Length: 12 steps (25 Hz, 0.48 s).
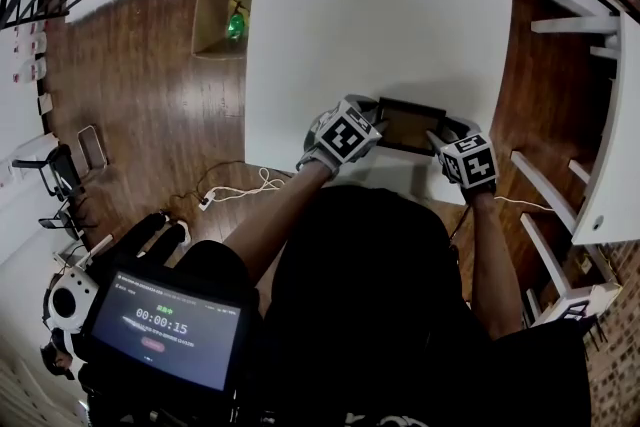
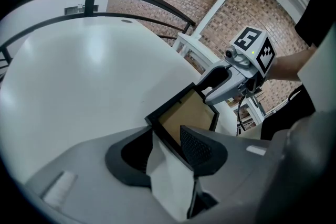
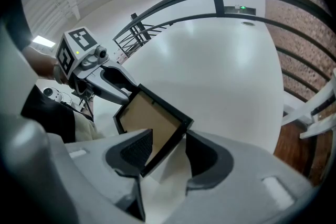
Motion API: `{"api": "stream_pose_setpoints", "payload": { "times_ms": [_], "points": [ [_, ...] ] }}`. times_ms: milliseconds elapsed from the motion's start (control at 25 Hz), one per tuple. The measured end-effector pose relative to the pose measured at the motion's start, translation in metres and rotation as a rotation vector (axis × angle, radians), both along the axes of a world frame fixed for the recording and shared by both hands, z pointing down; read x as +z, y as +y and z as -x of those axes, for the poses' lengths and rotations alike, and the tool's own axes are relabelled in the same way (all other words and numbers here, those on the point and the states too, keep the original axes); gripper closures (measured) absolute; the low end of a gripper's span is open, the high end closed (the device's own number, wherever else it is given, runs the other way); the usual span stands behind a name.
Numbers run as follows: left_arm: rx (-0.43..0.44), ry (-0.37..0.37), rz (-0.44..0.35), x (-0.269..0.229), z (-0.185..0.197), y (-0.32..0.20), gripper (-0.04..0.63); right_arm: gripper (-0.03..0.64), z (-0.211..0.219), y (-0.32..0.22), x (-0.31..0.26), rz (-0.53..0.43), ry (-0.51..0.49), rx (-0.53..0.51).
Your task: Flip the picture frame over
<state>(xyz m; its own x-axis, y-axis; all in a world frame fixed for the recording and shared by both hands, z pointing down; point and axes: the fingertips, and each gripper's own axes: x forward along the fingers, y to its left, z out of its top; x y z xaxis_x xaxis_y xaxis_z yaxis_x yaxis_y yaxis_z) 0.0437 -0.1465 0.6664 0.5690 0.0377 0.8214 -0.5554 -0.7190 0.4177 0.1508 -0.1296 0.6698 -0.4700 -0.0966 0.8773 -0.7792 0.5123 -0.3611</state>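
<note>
A black picture frame (image 1: pixel 408 125) with its brown backing showing sits over the front edge of the white table (image 1: pixel 380 15), held tilted between both grippers. My left gripper (image 1: pixel 376 121) is shut on the frame's left end. In the left gripper view the frame (image 2: pixel 186 115) runs edge-on between my left gripper (image 2: pixel 170 139) jaws, and the right gripper (image 2: pixel 226 81) clamps the far end. My right gripper (image 1: pixel 438 139) is shut on the right end. The right gripper view has the frame (image 3: pixel 149 118) between my right gripper (image 3: pixel 168 139) jaws, with the left gripper (image 3: pixel 113 81) at the opposite corner.
An open cardboard box (image 1: pixel 222 10) holding a green bottle stands on the wooden floor left of the table. White shelving (image 1: pixel 600 165) is close on the right. Cables (image 1: pixel 235 190) lie on the floor by the table's front left corner. A tablet (image 1: pixel 165 325) shows a timer.
</note>
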Motion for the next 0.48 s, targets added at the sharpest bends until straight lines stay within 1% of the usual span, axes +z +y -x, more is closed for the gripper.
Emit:
{"api": "stream_pose_setpoints", "payload": {
  "times_ms": [480],
  "points": [
    [-0.011, 0.009, 0.004, 0.0026, 0.0016, -0.0019, 0.426, 0.436, -0.0001, -0.003, 0.0029, -0.005, -0.006, 0.01]
  ]
}}
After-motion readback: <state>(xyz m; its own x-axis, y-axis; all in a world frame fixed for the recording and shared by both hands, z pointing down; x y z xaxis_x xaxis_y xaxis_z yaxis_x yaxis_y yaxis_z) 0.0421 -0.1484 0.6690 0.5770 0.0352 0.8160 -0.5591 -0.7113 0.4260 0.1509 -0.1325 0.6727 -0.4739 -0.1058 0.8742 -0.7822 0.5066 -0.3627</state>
